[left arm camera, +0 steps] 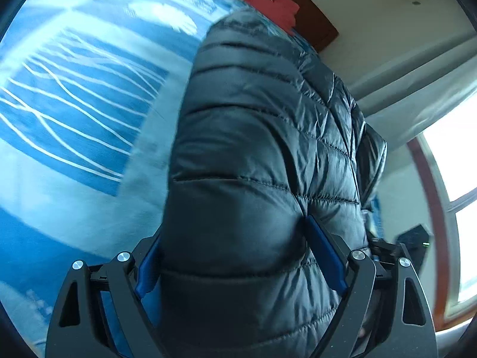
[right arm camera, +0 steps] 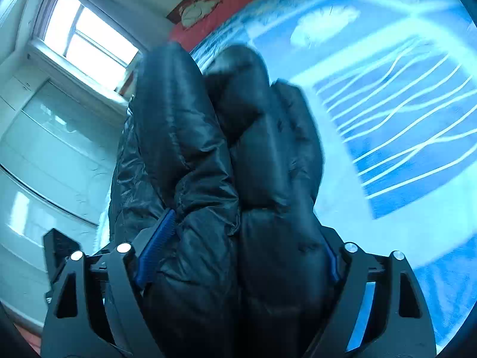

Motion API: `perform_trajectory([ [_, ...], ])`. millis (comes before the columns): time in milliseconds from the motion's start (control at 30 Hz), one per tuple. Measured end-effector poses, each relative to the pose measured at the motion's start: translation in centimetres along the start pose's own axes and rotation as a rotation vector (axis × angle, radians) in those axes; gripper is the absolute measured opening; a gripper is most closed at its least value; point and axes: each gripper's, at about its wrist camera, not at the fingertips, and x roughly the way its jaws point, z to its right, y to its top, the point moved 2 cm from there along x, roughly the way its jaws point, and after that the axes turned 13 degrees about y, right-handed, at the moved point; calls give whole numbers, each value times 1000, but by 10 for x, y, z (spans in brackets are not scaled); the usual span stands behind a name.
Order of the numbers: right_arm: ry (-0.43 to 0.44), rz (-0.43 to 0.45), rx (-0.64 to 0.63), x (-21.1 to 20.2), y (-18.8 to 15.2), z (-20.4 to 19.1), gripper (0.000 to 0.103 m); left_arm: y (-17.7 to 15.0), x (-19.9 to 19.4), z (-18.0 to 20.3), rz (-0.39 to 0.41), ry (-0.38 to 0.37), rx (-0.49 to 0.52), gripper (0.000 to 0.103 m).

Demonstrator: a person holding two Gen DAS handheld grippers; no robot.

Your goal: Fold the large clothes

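Bedspread (left arm camera: 74, 113) blue with white lines, window (right arm camera: 89, 38) behind, possibly cupboards, both fingers clamped on black jacket (left arm camera: 253, 164).

The left tongs (left arm camera: 235, 256) clamp a thick fold of the black quilted jacket (left arm camera: 256, 155), which hangs over the blue patterned bed cover (left arm camera: 74, 113). A bright window (left arm camera: 459, 185) shows at right.
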Motion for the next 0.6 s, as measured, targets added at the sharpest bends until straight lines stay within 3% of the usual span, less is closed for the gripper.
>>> perform_trajectory([
  [200, -156, 102, -198, -40, -15, -59, 85, -5, -65, 20, 238, 209, 127, 85],
  [367, -282, 122, -354, -63, -40, -114, 85, -17, -99, 37, 300, 277, 156, 85],
  [600, -333, 124, -434, -78, -63, -143, 86, -49, -128, 45, 373, 374, 199, 85],
])
